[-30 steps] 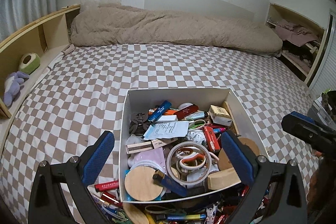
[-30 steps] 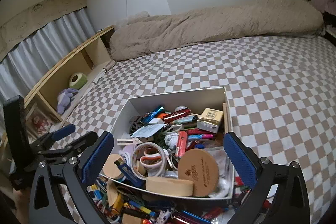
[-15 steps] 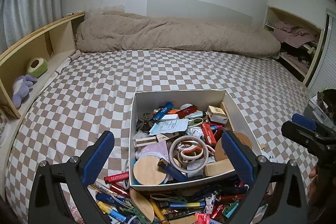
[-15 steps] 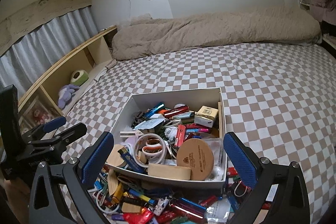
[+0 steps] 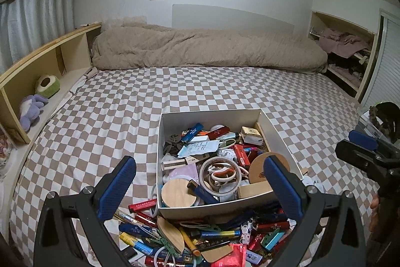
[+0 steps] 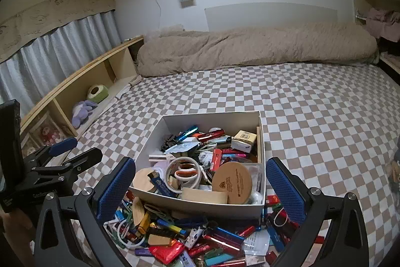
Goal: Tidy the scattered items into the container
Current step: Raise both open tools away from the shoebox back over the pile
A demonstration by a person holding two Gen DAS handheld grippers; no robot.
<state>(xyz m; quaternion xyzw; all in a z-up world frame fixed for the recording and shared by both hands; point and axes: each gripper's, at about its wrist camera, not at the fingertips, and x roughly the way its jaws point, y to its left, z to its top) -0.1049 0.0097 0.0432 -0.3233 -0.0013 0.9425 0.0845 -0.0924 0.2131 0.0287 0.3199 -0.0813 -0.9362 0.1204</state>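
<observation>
- The white container (image 5: 225, 210) sits on the checked bed (image 5: 125, 104), already heaped, with a scattered pile (image 6: 200, 237) just before its near wall.
- Both grippers, left hand-held gripper (image 5: 200, 192) and right hand-held gripper (image 6: 200, 192), spread and empty, have drawn back within the last second, exposing more loose items.
- Next pick likely; individual pieces are hard to distinguish.

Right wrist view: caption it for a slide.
Open right tool above a full white box and scattered items on a checkered bed.
</observation>
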